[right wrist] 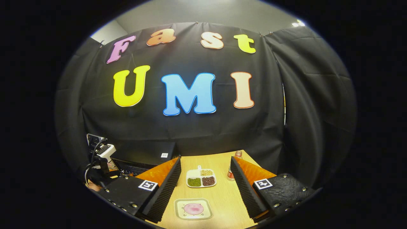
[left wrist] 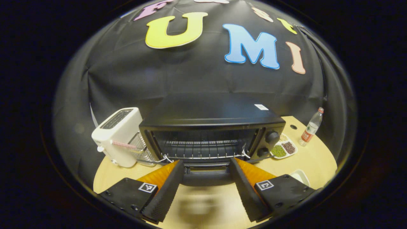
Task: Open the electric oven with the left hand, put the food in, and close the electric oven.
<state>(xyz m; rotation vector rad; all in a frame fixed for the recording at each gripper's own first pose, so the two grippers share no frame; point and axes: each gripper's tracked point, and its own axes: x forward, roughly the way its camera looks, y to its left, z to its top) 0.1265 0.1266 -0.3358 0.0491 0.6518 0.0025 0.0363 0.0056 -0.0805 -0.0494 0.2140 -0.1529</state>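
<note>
The black electric oven (left wrist: 210, 124) stands straight ahead with its door (left wrist: 206, 176) folded down, so the wire rack (left wrist: 203, 148) inside shows. My left gripper (left wrist: 206, 161) is open, one finger on each side of the lowered door's front edge, pressing on nothing. In the right gripper view the food (right wrist: 193, 209), a pink round piece, lies on a small square white plate (right wrist: 178, 213) on the table. My right gripper (right wrist: 205, 159) hovers open above and just behind it, holding nothing. The oven (right wrist: 143, 156) sits at the left there, with the other gripper (right wrist: 98, 165) in front of it.
A white toaster (left wrist: 119, 136) and a clear glass container (left wrist: 143, 151) stand left of the oven. To its right are a divided dish of beans (left wrist: 284, 149) (right wrist: 201, 178) and a plastic bottle (left wrist: 313, 127) (right wrist: 233, 168) on the wooden table (left wrist: 318, 159).
</note>
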